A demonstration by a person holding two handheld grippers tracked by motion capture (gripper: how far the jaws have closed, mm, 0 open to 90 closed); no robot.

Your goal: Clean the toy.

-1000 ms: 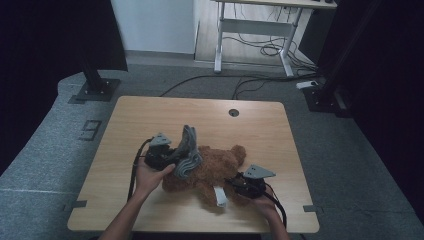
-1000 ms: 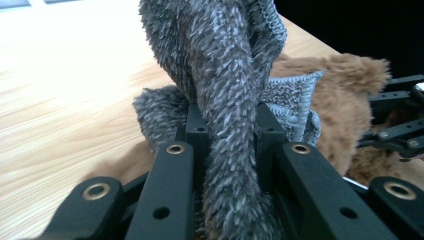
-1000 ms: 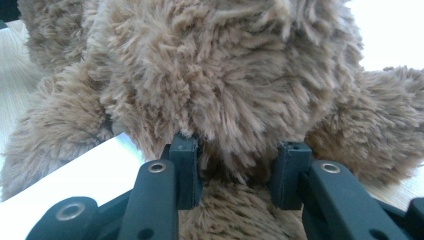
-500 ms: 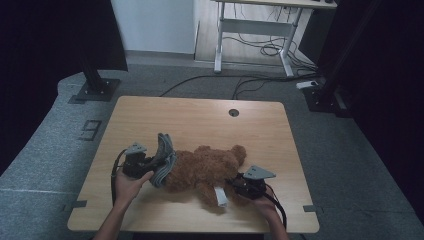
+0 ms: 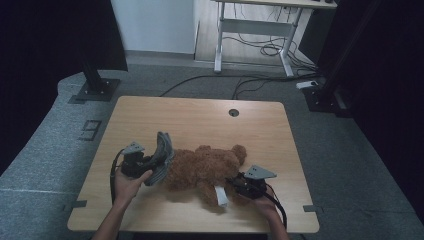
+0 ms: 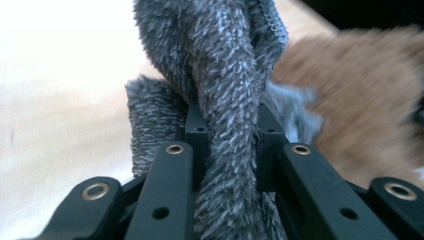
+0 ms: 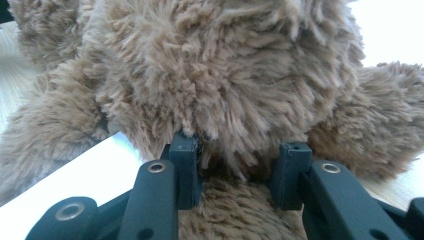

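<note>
Since your left gripper point(image 5: 150, 167) is clamped on the grey fuzzy garment point(image 6: 225, 100) at the teddy bear's point(image 5: 207, 167) 9 o'clock end, mid-tabletop point(image 5: 200, 120), w/ right gripper point(image 5: 235, 184) pinching bear plush at 4 o'clock: both soft, light, stretchy; bunch thick folds.

no words, brands, labels or signs can be read anywhere here. the one mark that reads at all is a pale figure like a "9" on the grey floor mat point(image 5: 89, 131), off the table's point(image 5: 200, 112) far left corner, beyond and to the left of the left gripper point(image 5: 145, 165). a white tag point(image 5: 220, 196) hangs from the brown teddy bear point(image 5: 205, 167) just left of the right gripper point(image 5: 239, 184); any print on it is too small to make out. the grey fuzzy cloth point(image 6: 225, 100) clamped in the left gripper shows no label.
</note>
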